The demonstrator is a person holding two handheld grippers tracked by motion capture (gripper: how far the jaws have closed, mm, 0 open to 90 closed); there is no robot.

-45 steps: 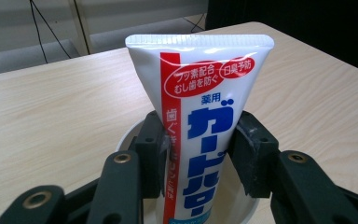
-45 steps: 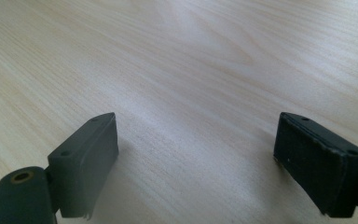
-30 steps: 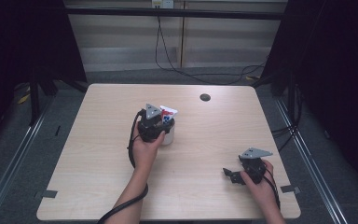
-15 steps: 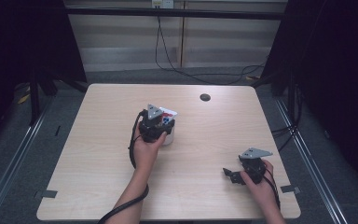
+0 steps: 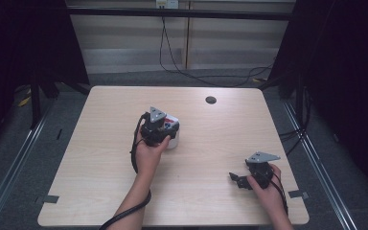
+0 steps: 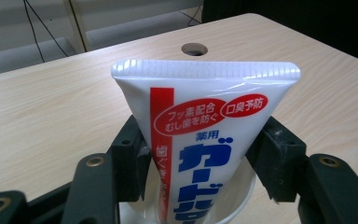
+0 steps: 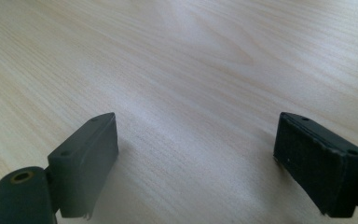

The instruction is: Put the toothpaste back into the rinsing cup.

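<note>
Toothpaste tube (image 6: 205, 135): upright in white cup (image 6: 242, 205), stored
Left claw (image 6: 205, 154): jaws just opening, releasing tube
Right claw (image 7: 196, 163): released, idle on counter (image 7: 191, 56)

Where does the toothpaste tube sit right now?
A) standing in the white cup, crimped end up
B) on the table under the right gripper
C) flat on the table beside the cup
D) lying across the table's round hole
A: in the left gripper view the toothpaste tube stands in the white cup with its crimped end up.
</note>
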